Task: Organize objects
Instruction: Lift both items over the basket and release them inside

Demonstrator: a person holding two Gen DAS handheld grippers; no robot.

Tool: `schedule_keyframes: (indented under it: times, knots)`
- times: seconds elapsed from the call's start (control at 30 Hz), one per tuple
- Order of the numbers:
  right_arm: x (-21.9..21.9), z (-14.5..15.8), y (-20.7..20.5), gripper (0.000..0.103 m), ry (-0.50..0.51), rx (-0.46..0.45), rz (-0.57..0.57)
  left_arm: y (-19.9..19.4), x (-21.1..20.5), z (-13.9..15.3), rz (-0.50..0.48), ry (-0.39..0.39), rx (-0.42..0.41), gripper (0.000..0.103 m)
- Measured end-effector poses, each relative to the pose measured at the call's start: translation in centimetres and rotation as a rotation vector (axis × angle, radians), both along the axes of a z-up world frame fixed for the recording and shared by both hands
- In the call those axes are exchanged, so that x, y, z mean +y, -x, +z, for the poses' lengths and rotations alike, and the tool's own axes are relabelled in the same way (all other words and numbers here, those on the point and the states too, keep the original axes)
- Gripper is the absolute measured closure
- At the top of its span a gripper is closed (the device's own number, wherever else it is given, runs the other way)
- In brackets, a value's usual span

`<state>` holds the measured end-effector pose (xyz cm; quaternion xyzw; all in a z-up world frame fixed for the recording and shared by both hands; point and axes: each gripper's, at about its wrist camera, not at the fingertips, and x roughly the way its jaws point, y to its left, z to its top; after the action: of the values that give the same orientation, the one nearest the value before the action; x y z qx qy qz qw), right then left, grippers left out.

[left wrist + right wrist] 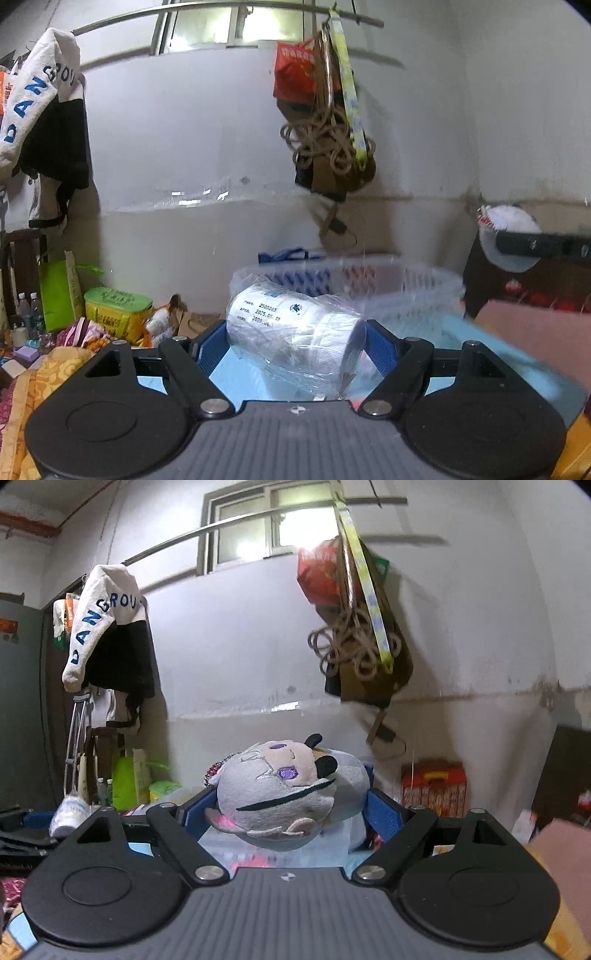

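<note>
Step in hand, as judged: transport of two picked items toward a container.

Left claw (295, 341): pinching a plastic-wrapped pack of paper rolls (291, 328) across its ends, blue pads against both sides; pack held clear above a light blue bed cover (498, 354). Right claw (288, 808): pinching a grey plush toy (284, 794) by its flanks, toy tilted, lifted clear of whatever lies beneath.

Next move, as judged: carry each item over the white laundry basket (424, 291) just beyond the pack, lower inside the rim, then spread the pads. Loose wrap on the pack likely to slip or snag on a pad; soft toy likely to cling on release.

Left wrist view only: basket, green-lidded yellow tub (118, 306) at left, patterned bedding near the lower left edge. Right wrist view only: red and yellow box (434, 786) beside the wall, crutch (75, 738) leaning at left. Basket hidden behind the toy in the right view, if present at all. Both views: hanging jacket (107, 627) and red bag (321, 576) on the rail.
</note>
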<state>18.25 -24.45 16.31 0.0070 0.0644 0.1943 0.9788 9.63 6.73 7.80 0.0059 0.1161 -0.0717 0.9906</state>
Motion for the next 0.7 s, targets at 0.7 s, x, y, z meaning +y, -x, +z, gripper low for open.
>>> schedule_keyframes:
  times: [0.7]
  knots:
    - [5.4, -2.6, -12.2, 0.015, 0.17, 0.216, -0.015, -17.1, -2.3, 2.3, 0.123, 0.052, 0.235, 0.022]
